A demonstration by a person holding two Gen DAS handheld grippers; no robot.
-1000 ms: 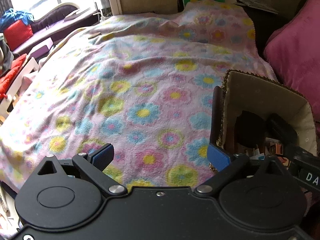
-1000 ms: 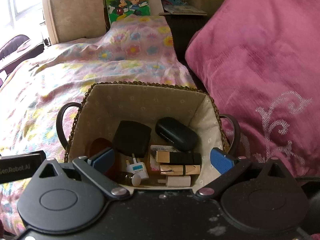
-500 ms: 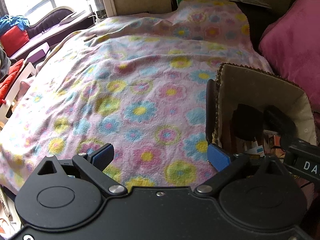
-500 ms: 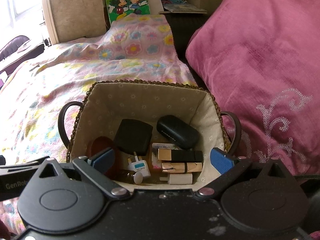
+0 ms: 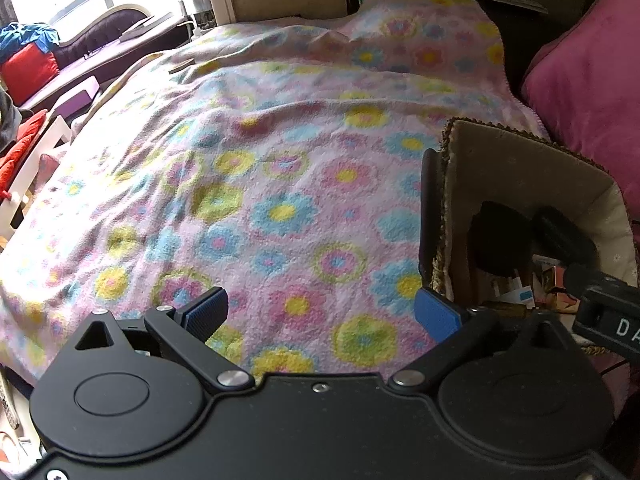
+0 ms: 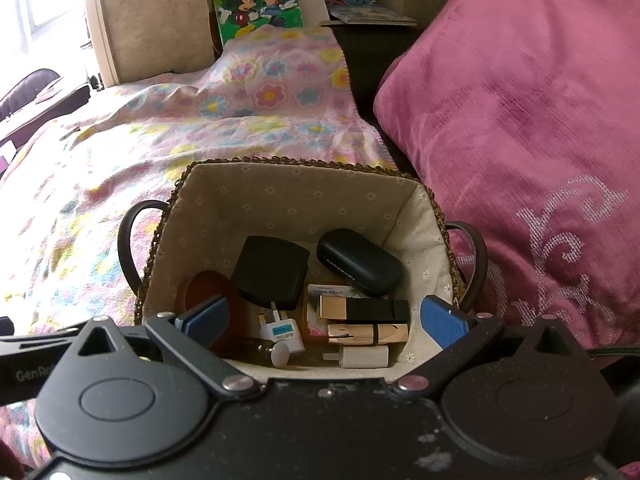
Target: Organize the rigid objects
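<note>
A woven basket (image 6: 304,196) with a floral cloth lining and dark handles stands on the flowered blanket (image 5: 280,168). It holds several small rigid things: a black square case (image 6: 272,270), a dark oval case (image 6: 358,262), a black and gold box (image 6: 364,309), a white plug (image 6: 282,332) and a brown round piece (image 6: 202,290). My right gripper (image 6: 324,318) is open and empty, just above the basket's near edge. My left gripper (image 5: 320,312) is open and empty over the blanket, left of the basket (image 5: 520,160).
A large magenta cushion (image 6: 520,120) lies against the basket's right side. A Mickey Mouse picture book (image 6: 256,4) leans at the head of the bed. A beige headboard (image 6: 160,12) stands behind. Red cushions (image 5: 28,68) and furniture sit far left.
Both grippers have drawn back slightly and stayed open. The basket sits a little farther away in both views. Nothing was picked up or let go.
</note>
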